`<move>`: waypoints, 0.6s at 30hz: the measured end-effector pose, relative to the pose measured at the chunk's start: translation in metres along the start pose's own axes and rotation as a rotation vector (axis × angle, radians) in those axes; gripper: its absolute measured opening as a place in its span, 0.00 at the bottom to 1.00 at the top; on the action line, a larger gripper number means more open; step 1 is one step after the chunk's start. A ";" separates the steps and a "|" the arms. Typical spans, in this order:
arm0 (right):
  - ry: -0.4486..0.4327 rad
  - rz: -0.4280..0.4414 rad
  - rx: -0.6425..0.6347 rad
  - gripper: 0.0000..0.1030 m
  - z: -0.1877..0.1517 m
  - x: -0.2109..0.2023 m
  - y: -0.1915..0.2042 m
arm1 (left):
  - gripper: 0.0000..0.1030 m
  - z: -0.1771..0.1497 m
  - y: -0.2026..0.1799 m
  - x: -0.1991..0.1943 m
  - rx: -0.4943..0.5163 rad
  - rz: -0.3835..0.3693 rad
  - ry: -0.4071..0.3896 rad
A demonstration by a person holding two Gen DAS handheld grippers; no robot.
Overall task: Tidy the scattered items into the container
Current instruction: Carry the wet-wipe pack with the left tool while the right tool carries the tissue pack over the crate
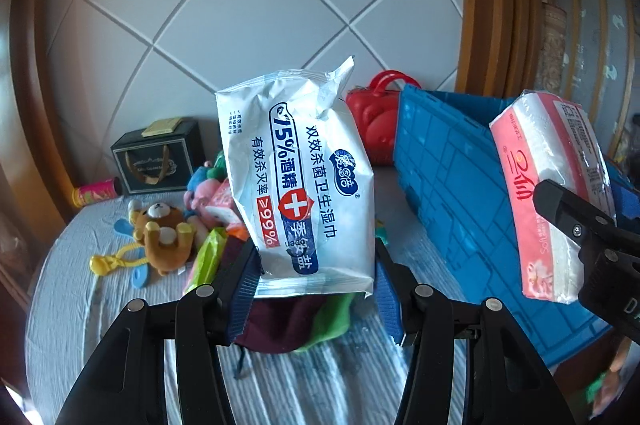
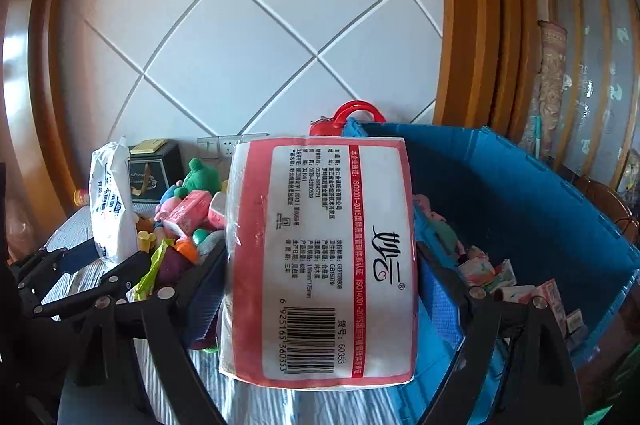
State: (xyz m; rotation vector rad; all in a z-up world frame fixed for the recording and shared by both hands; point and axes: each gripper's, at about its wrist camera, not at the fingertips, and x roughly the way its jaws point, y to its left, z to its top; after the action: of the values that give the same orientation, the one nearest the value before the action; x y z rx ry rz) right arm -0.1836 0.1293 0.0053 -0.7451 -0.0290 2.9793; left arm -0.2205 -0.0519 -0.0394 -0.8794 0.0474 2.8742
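My left gripper (image 1: 316,277) is shut on a white wet-wipes pack (image 1: 296,177) and holds it upright above the table. The pack also shows in the right wrist view (image 2: 110,201) at the left. My right gripper (image 2: 320,265) is shut on a pink tissue pack (image 2: 320,257), held up at the near wall of the blue crate (image 2: 520,193). In the left wrist view the tissue pack (image 1: 552,197) hangs at the right in front of the crate (image 1: 448,161). Several small items lie inside the crate (image 2: 480,265).
A pile of plush toys and packets (image 1: 200,209) lies on the striped cloth, with a brown bear (image 1: 164,229) and a yellow-blue toy (image 1: 120,257). A dark gift box (image 1: 160,157), a pink tube (image 1: 96,191) and a red case (image 1: 376,113) stand by the wall.
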 end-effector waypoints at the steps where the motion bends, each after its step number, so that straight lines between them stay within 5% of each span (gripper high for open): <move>1: -0.013 -0.009 0.013 0.85 0.003 -0.003 -0.017 | 0.51 0.005 -0.014 0.000 0.007 -0.007 -0.009; 10: -0.065 -0.078 0.064 0.85 0.022 -0.004 -0.203 | 0.51 0.055 -0.185 -0.003 0.048 -0.072 -0.106; 15: -0.016 -0.110 0.059 0.85 0.022 0.010 -0.292 | 0.51 0.066 -0.282 0.015 0.060 -0.094 -0.033; 18: 0.022 -0.112 0.068 0.85 0.015 0.018 -0.328 | 0.51 0.062 -0.323 0.029 0.085 -0.081 0.080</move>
State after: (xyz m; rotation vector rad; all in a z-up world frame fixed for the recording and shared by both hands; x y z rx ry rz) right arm -0.1859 0.4577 0.0217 -0.7422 0.0309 2.8510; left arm -0.2337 0.2760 -0.0013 -0.9570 0.1374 2.7396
